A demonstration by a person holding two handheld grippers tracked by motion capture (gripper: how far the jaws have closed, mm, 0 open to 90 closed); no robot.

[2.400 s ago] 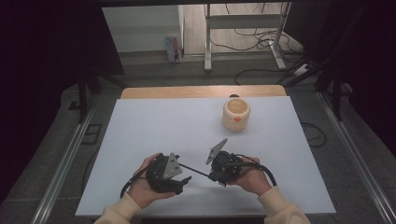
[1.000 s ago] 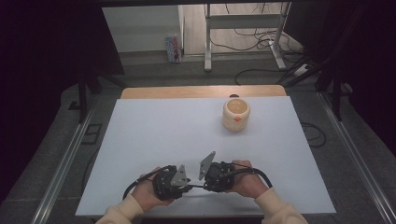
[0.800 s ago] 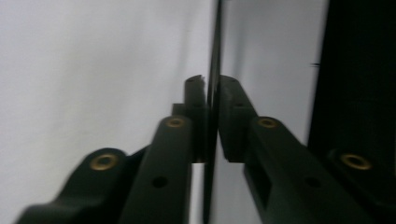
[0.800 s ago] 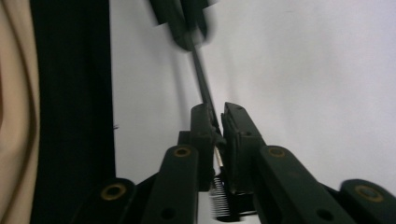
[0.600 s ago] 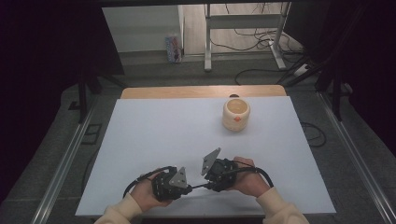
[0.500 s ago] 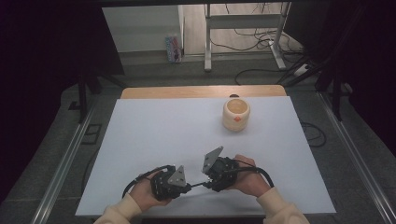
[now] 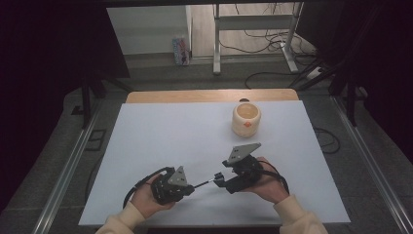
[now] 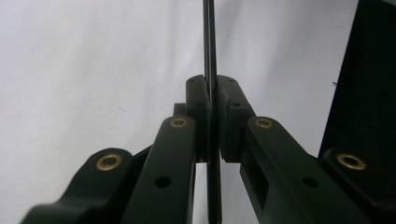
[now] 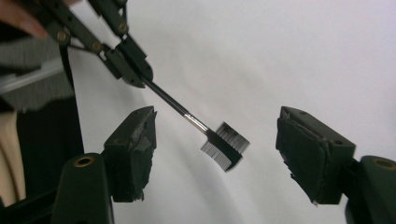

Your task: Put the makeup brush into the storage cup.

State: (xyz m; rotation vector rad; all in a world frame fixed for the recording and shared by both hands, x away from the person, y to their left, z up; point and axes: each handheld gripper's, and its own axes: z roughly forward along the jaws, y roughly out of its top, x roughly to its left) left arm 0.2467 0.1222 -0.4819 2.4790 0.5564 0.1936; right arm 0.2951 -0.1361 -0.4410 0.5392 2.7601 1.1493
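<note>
A thin black brush (image 7: 205, 183) with a small comb-and-bristle head (image 9: 225, 145) lies level just above the white table (image 7: 170, 131). My left gripper (image 7: 191, 187) is shut on its handle (image 8: 208, 42); the pads pinch the rod in the left gripper view (image 8: 212, 88). My right gripper (image 7: 221, 179) stands open, its jaws having just been opening. The brush head hangs between the right gripper's (image 9: 219, 122) pads without touching either. The left gripper (image 9: 135, 74) shows at the upper left of the right gripper view.
A cream cup (image 7: 246, 118) with an orange mark stands at the back right of the table. A wooden strip (image 7: 209, 95) runs along the far edge. Metal rails flank both sides, and cables lie on the floor beyond.
The right gripper has pulled back to the right and slightly up, widening the gap to the left gripper. The left hand has stayed in place with the brush.
</note>
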